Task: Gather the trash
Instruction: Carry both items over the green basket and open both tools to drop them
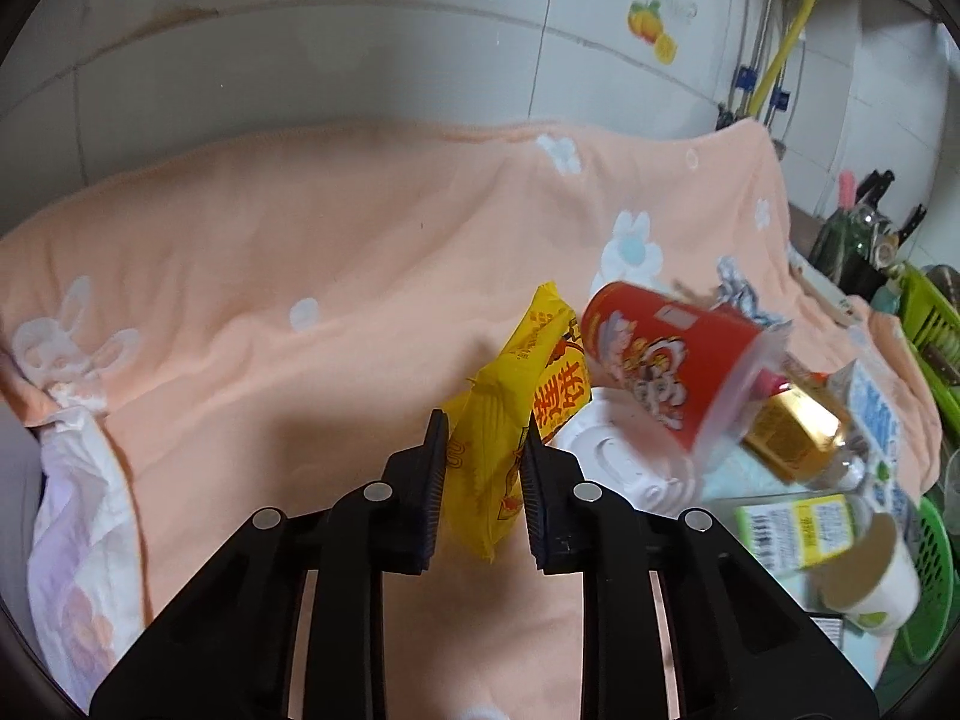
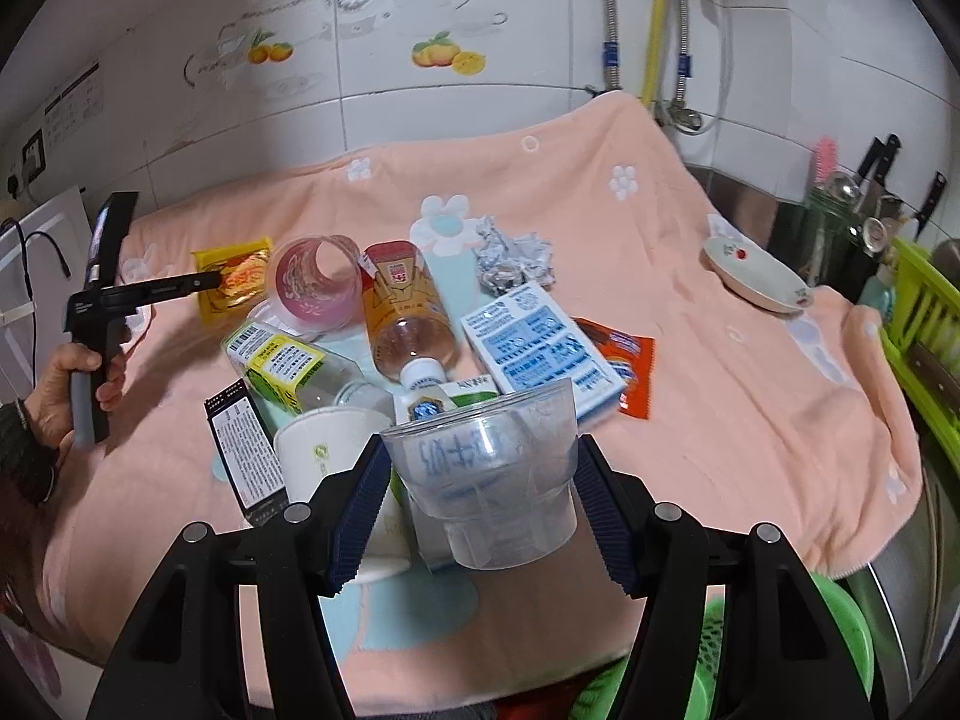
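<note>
My left gripper point(image 1: 485, 456) is shut on a yellow snack packet point(image 1: 510, 420) above the peach blanket point(image 1: 300, 252); it shows at far left in the right wrist view point(image 2: 210, 282), with the packet point(image 2: 234, 282) at its tips. My right gripper point(image 2: 480, 480) is shut on a clear plastic cup point(image 2: 489, 480) with blue writing, held above the blanket's near edge. Trash lies piled mid-blanket: a red cup point(image 1: 666, 354), a gold-labelled bottle point(image 2: 408, 312), a blue-and-white box point(image 2: 540, 348), a white paper cup point(image 2: 324, 450), a yellow-green labelled bottle point(image 2: 282, 366), crumpled foil point(image 2: 510, 258), an orange wrapper point(image 2: 624, 366).
A green basket point(image 2: 840, 624) sits below the blanket's near right edge. A white dish point(image 2: 756, 276) lies at the right rear. A green rack point(image 2: 924, 312) and a knife and utensil holder point(image 2: 840, 222) stand at far right. Tiled wall and pipes lie behind.
</note>
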The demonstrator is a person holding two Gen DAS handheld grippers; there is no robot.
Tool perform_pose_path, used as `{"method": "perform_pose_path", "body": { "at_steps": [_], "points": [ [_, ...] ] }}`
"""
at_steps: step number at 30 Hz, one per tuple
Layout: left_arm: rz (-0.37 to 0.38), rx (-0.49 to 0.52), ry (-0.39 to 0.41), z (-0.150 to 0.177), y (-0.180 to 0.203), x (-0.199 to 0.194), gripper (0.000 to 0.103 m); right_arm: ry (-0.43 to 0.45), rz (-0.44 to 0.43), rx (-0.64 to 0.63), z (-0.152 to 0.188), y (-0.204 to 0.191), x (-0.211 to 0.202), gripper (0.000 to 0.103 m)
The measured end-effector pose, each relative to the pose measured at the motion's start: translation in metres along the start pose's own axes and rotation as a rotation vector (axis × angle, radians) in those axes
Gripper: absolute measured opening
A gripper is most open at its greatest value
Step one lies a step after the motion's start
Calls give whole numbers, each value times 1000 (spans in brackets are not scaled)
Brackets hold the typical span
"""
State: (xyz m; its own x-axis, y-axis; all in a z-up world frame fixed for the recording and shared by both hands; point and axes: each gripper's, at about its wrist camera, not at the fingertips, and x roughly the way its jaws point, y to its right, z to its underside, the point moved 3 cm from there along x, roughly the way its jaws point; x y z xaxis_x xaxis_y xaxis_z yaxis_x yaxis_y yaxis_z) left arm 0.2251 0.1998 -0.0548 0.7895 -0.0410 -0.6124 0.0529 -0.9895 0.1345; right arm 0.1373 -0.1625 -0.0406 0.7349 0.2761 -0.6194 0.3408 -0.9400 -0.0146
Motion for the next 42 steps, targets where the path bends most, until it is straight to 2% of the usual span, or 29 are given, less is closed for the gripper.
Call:
{"method": "perform_pose_path", "body": {
  "at_steps": [9,13,19,28,35,42],
  "points": [
    [70,18,87,2,29,-70,22,12,73,54,31,33,-36,60],
    [140,43,116,6,58,-99,22,-7,119,102,55,56,-47,60],
    [278,100,114,20,116,-122,22,-54,197,164,97,90,-57,60],
    [454,209,69,51,214,-125,22,-131,277,256,155,133,-63,60],
    [572,280,-18,83,283,-111,22,-184,306,313,184,156,-60,60],
    [636,339,-84,110,333,-97,22,-224,308,344,199,170,-54,61]
  ]
}}
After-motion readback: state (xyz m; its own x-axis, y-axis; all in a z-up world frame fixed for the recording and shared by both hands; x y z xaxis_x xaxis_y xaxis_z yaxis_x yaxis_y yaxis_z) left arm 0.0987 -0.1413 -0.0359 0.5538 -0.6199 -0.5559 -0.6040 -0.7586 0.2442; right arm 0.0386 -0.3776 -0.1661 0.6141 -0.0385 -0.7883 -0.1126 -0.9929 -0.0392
